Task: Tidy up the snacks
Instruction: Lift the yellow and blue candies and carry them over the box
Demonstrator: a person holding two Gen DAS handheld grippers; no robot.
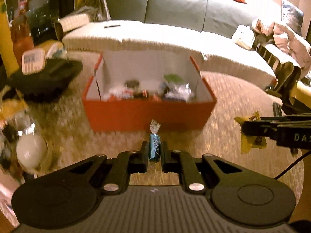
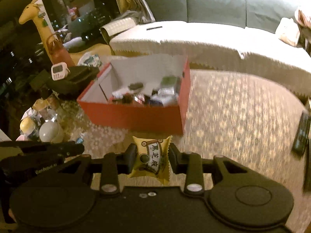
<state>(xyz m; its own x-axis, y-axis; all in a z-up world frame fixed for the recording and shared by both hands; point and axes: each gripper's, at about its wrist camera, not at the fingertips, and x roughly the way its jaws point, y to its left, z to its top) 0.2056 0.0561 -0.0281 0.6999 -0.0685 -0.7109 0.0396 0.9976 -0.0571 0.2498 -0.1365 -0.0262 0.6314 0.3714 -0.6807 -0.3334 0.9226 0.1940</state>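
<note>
1. Left gripper (image 1: 154, 151) clamped tight on a blue twist-wrapped candy (image 1: 154, 149), lengthwise between the pads, clear twisted end poking out past the fingertips.
2. Right gripper (image 2: 152, 156) pinching a yellow snack packet (image 2: 150, 160) with black printed characters, one finger on each side (packet a bit puffy and tilted, crimped edge hanging down toward the camera).
3. Both held up off the patterned tabletop (image 2: 233, 104), short of the near wall of the red box (image 1: 147, 112).
4. Red box open-topped, white inside, sitting toward the far edge of the table, already holding a jumble of wrapped snacks (image 1: 175, 93) along its near inner side (too blurry to name any).
5. Beyond the table's left edge: black case (image 2: 75, 81) with a small white timer (image 2: 58, 70) on top, and a few bottles and jars (image 2: 49, 131) nearer the camera.
6. Dark remote (image 2: 302, 134) lying at the right edge of the table.
7. Grey sofa (image 2: 213, 5) past the far edge.
</note>
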